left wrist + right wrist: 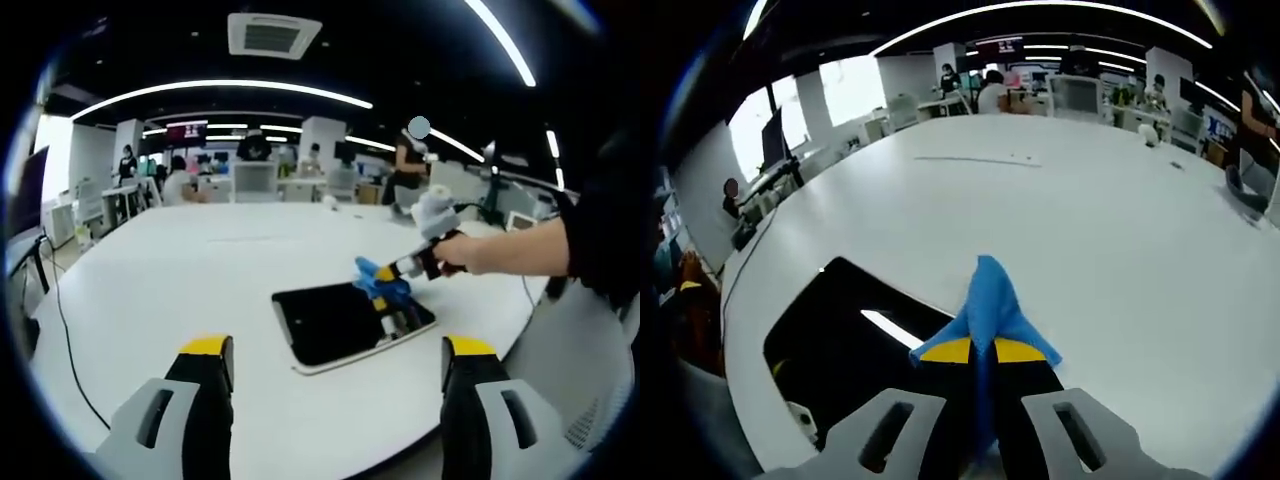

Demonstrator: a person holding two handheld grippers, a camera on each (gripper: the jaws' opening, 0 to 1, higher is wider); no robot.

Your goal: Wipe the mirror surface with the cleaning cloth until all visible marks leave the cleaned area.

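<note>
One broad white desk [180, 290] carries everything, and near its front edge lies the mirror [345, 322], a dark rounded slab lying flat and reflecting a ceiling light strip in the right gripper view [855, 350]. Next in size, the left gripper [338, 372] hangs back above the desk with its yellow-tipped fingers [207, 352] spread wide and holding nothing, the mirror lying between and beyond them. Coming in from the right side of the left gripper view, the right gripper [392, 292], held in the person's hand [462, 252], reaches down over the mirror's far edge; in its own view [983, 352] the fingers are pinched narrow on the cleaning cloth [988, 305], a small blue wad sticking up between the yellow tips, with the same blue showing at the mirror's rim [378, 278]. I judge wiping is underway or about to start; whether any marks remain on the glass cannot be told. The risk from here: only a little fold of cloth pokes past the fingers, so a steep press could drag hard tips across the glass, or the unheld mirror could slide toward the desk edge under a sideways stroke
</note>
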